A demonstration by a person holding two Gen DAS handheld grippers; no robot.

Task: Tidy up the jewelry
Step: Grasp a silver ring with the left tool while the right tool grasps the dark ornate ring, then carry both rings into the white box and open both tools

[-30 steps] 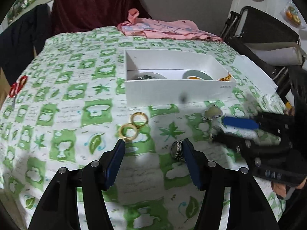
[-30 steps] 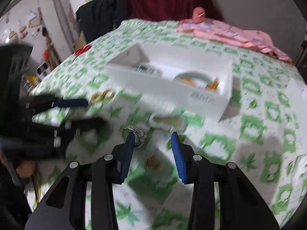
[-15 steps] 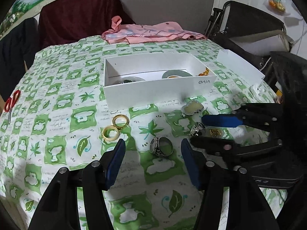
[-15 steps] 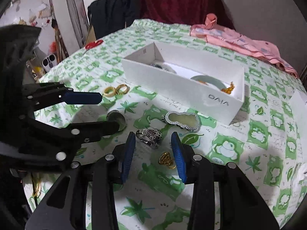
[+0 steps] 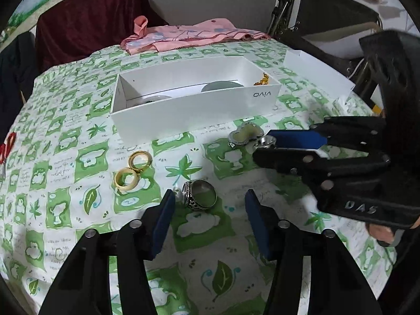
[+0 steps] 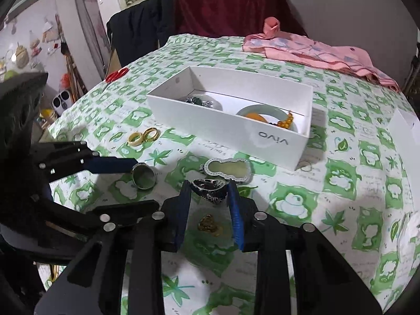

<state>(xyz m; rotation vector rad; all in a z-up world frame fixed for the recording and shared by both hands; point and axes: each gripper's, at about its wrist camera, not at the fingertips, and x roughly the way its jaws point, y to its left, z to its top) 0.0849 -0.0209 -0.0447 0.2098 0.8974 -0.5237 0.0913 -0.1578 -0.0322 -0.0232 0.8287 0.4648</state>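
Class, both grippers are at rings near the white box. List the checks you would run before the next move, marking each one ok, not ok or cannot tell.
1. Right gripper grips the carved silver ring: ok, both pads touch it.
2. That ring is clear of the tablecloth: cannot tell.
3. Left gripper straddles the signet ring: ok, it is open, with the ring nearer its left finger.
4. White box has room: ok, bare floor shows inside.
5. Low, straight path from the right gripper to the box: not ok, the gourd pendant lies between them.
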